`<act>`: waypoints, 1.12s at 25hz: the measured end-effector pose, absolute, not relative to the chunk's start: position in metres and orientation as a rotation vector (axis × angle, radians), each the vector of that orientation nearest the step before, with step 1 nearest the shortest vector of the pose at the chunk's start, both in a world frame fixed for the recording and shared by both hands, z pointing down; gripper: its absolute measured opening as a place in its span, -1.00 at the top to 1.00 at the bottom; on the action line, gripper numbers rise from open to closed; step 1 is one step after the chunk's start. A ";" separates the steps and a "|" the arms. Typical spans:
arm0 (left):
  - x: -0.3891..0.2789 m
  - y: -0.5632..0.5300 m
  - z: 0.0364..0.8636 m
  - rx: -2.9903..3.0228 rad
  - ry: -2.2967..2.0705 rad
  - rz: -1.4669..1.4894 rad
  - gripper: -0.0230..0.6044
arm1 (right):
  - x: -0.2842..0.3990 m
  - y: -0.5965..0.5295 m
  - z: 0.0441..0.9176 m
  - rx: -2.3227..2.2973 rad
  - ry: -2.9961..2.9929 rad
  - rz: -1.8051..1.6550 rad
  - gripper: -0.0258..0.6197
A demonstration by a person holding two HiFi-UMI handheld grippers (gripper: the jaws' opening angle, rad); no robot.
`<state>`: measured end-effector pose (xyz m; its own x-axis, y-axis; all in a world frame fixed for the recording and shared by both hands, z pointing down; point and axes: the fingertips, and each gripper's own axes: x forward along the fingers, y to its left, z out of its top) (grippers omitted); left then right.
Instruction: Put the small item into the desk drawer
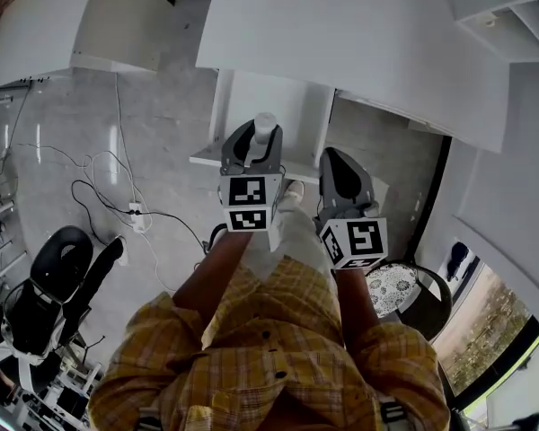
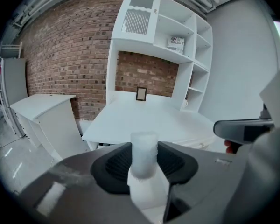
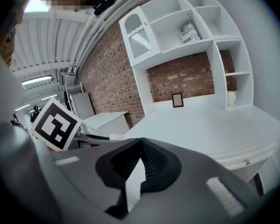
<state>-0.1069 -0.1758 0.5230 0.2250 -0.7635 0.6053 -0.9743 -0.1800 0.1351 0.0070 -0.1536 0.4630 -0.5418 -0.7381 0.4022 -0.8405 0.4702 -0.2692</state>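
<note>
My left gripper (image 1: 257,142) is shut on a small white, frosted bottle (image 1: 265,126), which stands upright between the dark pads. In the left gripper view the bottle (image 2: 143,155) fills the gap in the left gripper (image 2: 143,164), in front of the white desk (image 2: 144,118). To its right, my right gripper (image 1: 335,160) is shut with nothing in it; its tips meet in the right gripper view (image 3: 142,141). A closed drawer front with a small knob (image 3: 246,162) shows under the desk's front edge. Both grippers hover at the desk's near edge (image 1: 341,70).
A white hutch with shelves (image 2: 177,45) and a small picture frame (image 2: 141,93) stand at the back of the desk. A second white desk (image 1: 72,25) is to the left. Cables (image 1: 117,196) and a black chair (image 1: 63,277) are on the floor, and a round patterned seat (image 1: 391,285) is at the right.
</note>
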 end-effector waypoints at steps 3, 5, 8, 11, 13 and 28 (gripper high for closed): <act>-0.108 -0.184 0.543 1.989 -1.563 0.579 0.37 | 0.006 -0.159 0.476 1.366 -2.471 0.661 0.92; -0.108 -0.190 0.555 1.979 -1.544 0.589 0.37 | 0.005 -0.162 0.482 1.370 -2.460 0.666 0.92; -0.105 -0.194 0.569 1.952 -1.507 0.597 0.37 | 0.007 -0.163 0.490 1.375 -2.443 0.679 0.92; -0.100 -0.196 0.582 1.921 -1.481 0.595 0.37 | 0.013 -0.163 0.495 1.383 -2.430 0.687 0.92; -0.097 -0.195 0.591 1.905 -1.473 0.596 0.37 | 0.016 -0.160 0.496 1.389 -2.426 0.686 0.92; -0.092 -0.216 0.688 1.790 -1.356 0.697 0.37 | 0.014 -0.171 0.534 1.392 -2.380 0.731 0.92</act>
<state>-0.0918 -0.2156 0.6885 0.2835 -0.5375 0.7942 -0.9586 -0.1369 0.2495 0.0142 -0.1711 0.5338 -0.4920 -0.7243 0.4830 -0.8706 0.4048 -0.2798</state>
